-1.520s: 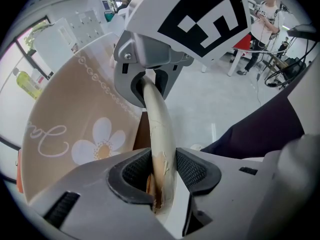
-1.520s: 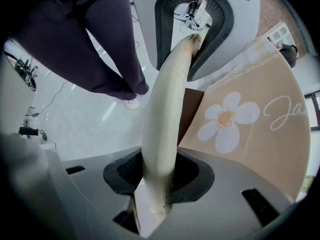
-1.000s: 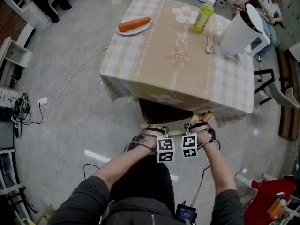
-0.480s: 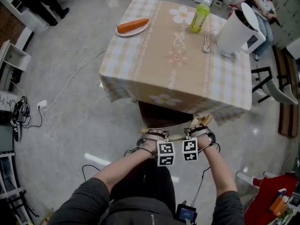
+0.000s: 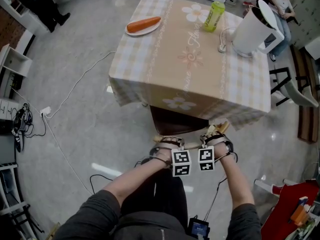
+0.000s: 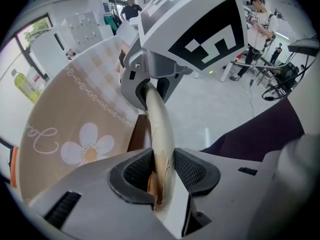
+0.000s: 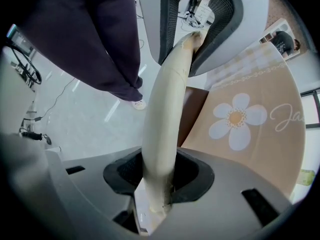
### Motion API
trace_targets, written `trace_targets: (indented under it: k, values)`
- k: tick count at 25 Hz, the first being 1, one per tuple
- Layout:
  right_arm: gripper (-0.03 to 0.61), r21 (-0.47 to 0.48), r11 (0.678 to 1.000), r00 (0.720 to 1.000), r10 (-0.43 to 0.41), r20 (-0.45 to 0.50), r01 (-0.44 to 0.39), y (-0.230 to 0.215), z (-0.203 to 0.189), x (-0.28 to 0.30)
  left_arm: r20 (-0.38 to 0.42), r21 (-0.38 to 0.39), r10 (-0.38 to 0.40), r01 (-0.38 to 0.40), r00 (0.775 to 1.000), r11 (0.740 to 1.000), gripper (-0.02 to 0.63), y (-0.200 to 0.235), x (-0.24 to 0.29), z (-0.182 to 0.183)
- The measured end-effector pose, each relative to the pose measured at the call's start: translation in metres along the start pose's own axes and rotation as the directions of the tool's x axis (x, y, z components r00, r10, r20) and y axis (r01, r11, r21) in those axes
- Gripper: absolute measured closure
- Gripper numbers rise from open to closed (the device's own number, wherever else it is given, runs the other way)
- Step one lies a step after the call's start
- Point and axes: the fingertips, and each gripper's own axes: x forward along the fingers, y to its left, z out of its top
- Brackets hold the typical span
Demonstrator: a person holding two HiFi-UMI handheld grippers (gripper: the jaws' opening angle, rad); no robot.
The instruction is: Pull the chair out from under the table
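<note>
The chair (image 5: 177, 120) stands at the near edge of the table (image 5: 235, 91), just below the middle of the head view. Its dark seat is partly tucked under the hanging tablecloth (image 5: 190, 59). Its pale top rail (image 5: 192, 145) runs across on the side nearest the person, and both grippers come down on it side by side. The left gripper (image 5: 168, 143) is clamped on the rail, and its jaws have just been closing a little tighter around it. The right gripper (image 5: 212, 137) is clenched on the same rail just beside it.

Only the gripper views show the grip itself. In the left gripper view the rail rises from between the ribbed pads (image 6: 137, 171), worn bare in a patch at the pinch, up to the other gripper's marker cube. In the right gripper view the rail fills the dark pads and runs up into the left gripper's jaws. That view also shows the person's dark trouser leg (image 7: 100, 39) at upper left.

The head view alone shows the tabletop. A carrot (image 5: 144, 24) lies on a plate (image 5: 150, 32) at its upper left, and a green bottle (image 5: 213, 15) and a white kettle (image 5: 252, 29) stand toward the upper right. A cable (image 5: 75, 89) trails over the floor at left.
</note>
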Motion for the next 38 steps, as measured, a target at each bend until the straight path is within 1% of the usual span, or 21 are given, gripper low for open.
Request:
trace_targets:
  k: [14, 21, 31, 38]
  values:
    - [0.446, 0.04, 0.999, 1.0, 0.009, -0.013, -0.008, 0.021, 0.009, -0.004, 0.004, 0.038, -0.009, 0.009, 1.0, 0.999, 0.471, -0.02, -0.002, 0.002]
    - [0.446, 0.073, 0.997, 1.0, 0.008, -0.017, -0.006, 0.034, 0.016, -0.008, 0.017, 0.071, -0.008, 0.007, 1.0, 0.997, 0.471, -0.033, -0.005, 0.001]
    - [0.446, 0.077, 0.997, 0.999, 0.005, -0.035, -0.002, 0.038, 0.018, -0.009, 0.015, 0.082, 0.013, -0.014, 1.0, 0.997, 0.471, -0.036, -0.005, 0.001]
    - [0.446, 0.091, 0.996, 0.999, 0.011, -0.036, -0.007, 0.048, 0.023, -0.012, 0.036, 0.105, 0.009, -0.013, 0.999, 0.994, 0.471, -0.047, -0.008, 0.002]
